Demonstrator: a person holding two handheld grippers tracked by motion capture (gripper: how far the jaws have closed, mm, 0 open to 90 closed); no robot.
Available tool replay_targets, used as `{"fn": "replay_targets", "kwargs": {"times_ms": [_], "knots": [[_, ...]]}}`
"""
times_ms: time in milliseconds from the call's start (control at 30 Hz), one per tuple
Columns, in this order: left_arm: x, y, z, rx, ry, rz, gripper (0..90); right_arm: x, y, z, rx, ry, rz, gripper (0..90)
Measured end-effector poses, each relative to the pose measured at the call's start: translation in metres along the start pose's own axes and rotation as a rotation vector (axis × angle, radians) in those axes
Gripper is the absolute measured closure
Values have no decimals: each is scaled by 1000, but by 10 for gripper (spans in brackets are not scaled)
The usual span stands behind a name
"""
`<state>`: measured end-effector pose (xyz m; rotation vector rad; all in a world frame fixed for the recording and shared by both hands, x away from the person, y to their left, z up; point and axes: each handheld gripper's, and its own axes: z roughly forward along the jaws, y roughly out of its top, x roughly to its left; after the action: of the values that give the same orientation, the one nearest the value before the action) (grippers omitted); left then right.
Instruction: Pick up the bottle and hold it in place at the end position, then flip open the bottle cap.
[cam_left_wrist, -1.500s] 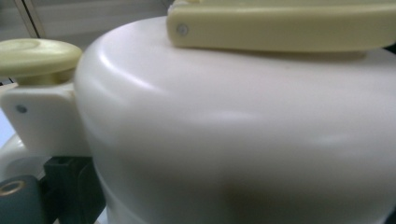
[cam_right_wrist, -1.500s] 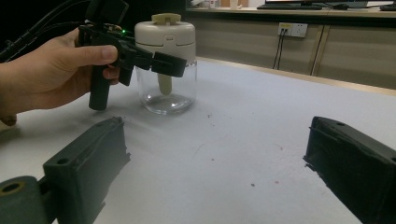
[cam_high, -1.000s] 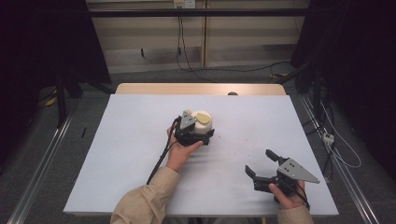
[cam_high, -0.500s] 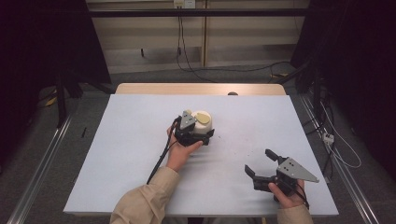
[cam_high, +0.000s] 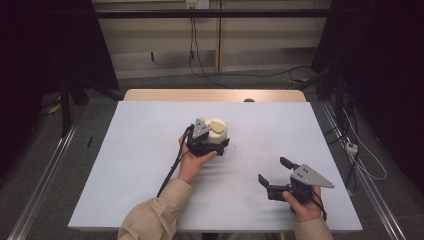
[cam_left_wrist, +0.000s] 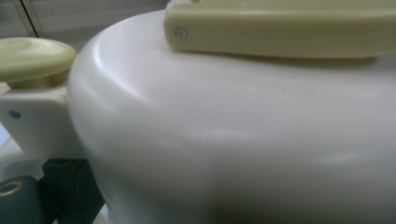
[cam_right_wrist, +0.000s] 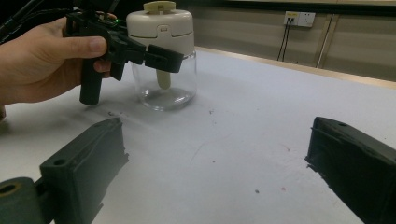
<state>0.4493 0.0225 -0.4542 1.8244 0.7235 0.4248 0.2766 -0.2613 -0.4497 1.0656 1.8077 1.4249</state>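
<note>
the jar (cam_high: 217, 134) stands upright near the middle of the table (cam_high: 135, 165), a clear glass body under a cream lid (cam_right_wrist: 161, 24) with a pale green knob (cam_right_wrist: 159, 6) on top. the left gripper (cam_high: 216, 145) is up against its near side; in the right gripper view one black jaw crosses in front of the glass just below the lid, and the left gripper view looks straight onto the lid's curved wall (cam_left_wrist: 243, 140). whether those jaws actually clamp the jar i cannot tell. the left hand (cam_high: 192, 161) grasps the gripper's handle. well apart, toward the table's near right corner, the right gripper (cam_high: 274, 171) rests low in the right hand (cam_high: 302, 206), jaws spread wide with nothing between them.
</note>
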Motion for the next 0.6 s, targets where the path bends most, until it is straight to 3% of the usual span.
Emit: {"fn": "replay_targets", "kwargs": {"times_ms": [200, 600], "knots": [[0, 0, 0, 0, 3, 0, 45, 2, 6, 16, 19, 9, -6, 37], [0, 0, 0, -1, 4, 6, 46, 2, 18, 39, 46, 6, 36, 44]]}}
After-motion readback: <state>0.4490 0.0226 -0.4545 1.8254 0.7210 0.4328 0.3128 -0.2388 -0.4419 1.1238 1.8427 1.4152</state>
